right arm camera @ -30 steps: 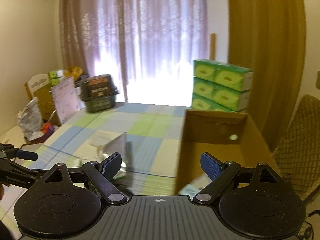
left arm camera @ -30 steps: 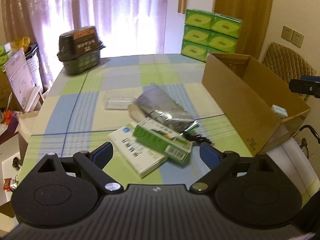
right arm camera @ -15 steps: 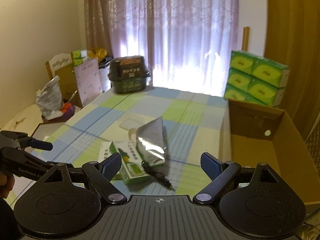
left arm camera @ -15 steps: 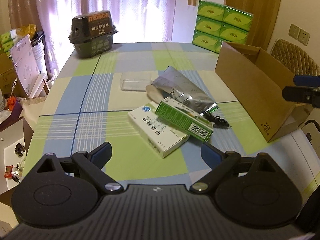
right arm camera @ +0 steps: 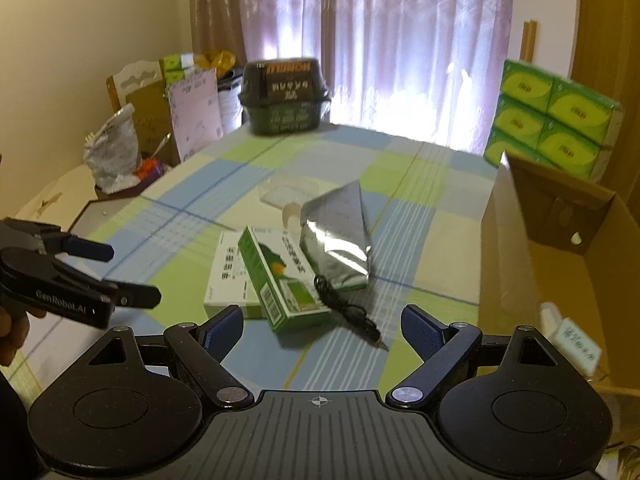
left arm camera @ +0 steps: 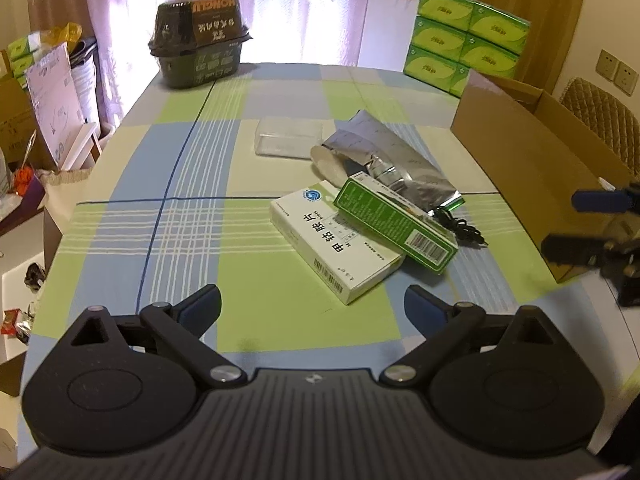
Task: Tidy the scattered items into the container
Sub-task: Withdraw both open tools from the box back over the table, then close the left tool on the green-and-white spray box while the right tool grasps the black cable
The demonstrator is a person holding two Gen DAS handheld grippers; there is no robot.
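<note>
Both tools hover above the near edge of the desk (left arm camera: 120, 216) with nothing in them. The left gripper (left arm camera: 312, 306) has its jaws spread wide apart; the right gripper (right arm camera: 322, 326) likewise.

The step in hand appears to be selecting the next item. The scattered items lie in one heap at mid-desk: a white carton (left arm camera: 332, 248) flat on the cloth, a green carton (left arm camera: 394, 222) resting across it, a black cable (left arm camera: 460, 228) touching the green carton's end, and a silver foil pouch (left arm camera: 392, 160) behind. Just beyond sits a clear plastic case (left arm camera: 288, 140).

Recommended procedure: take the green carton first, since it lies on top. Close the jaws across its narrow faces, lift straight up, and check that the cable does not trail. The foil is likely to be slippery.

The cardboard box (right arm camera: 560, 248) stands open at the right edge, already holding one small white item (right arm camera: 576, 338).

The desk carries a checked blue, green and cream cloth. At its far end stand a dark wrapped basket (left arm camera: 200, 40) and stacked green tissue packs (left arm camera: 464, 40). Behind hang pale curtains (right arm camera: 380, 40), backlit.
</note>
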